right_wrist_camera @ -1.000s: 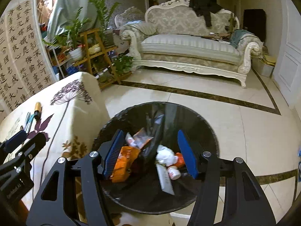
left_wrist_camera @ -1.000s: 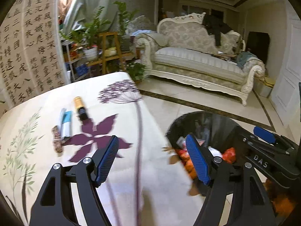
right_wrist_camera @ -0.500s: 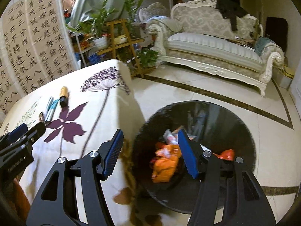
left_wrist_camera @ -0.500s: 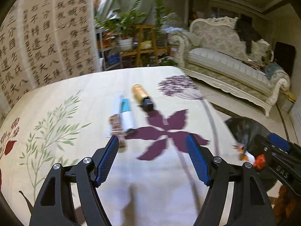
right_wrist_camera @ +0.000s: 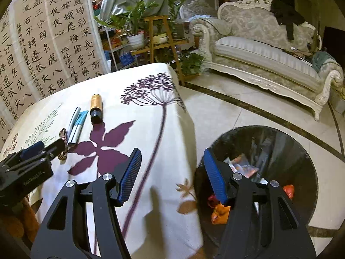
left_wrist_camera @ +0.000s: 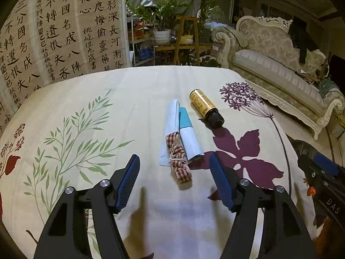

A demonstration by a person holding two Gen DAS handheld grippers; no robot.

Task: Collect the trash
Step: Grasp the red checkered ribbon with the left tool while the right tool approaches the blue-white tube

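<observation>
— What do you see past the table?

— I see a big pale sofa (right_wrist_camera: 265, 49) by the far wall. Something black (right_wrist_camera: 286, 19) hangs over its back.

— And next to it?

— A wooden plant stand (right_wrist_camera: 160, 36) with green plants in pots (right_wrist_camera: 135, 28). A white pot (left_wrist_camera: 162, 36) sits near it.

— What is on your left?

— A tall screen with black Chinese writing (left_wrist_camera: 58, 32). I cannot read it.

— And down below?

— The cloth (left_wrist_camera: 133, 99) in front of me has green leaves and purple flowers printed on it. The shiny floor (right_wrist_camera: 243, 112) has a dark stripe.
</observation>
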